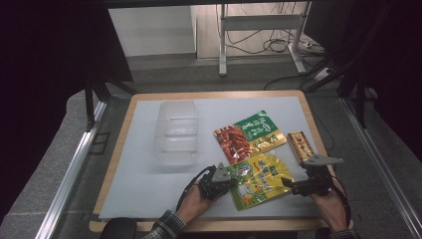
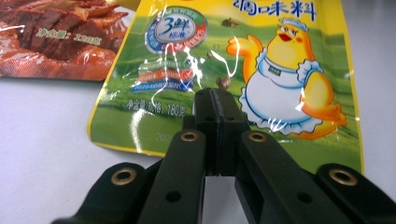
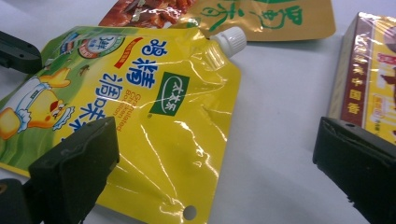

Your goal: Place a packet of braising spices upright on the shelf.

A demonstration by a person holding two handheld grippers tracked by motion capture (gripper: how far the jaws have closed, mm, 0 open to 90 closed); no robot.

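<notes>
The yellow pouch (image 1: 259, 180) lay near the table's (image 1: 149, 199) front edge. My left gripper (image 2: 215, 100), jaws together, empty, pressed its bottom; my right gripper (image 3: 210, 154) gaped beside its spout end. Judged: pick-up; next, close right.

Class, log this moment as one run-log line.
left gripper: shut on yellow pouch | right gripper: open beside it | clear box: apart

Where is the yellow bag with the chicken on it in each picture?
High view: yellow chicken pouch lies low on the table, between both grippers.
Left gripper view: it spreads across the top and middle, behind the shut fingers.
Right gripper view: it covers the left and centre.
Shared landmark: the red meat packet beside it.
</notes>
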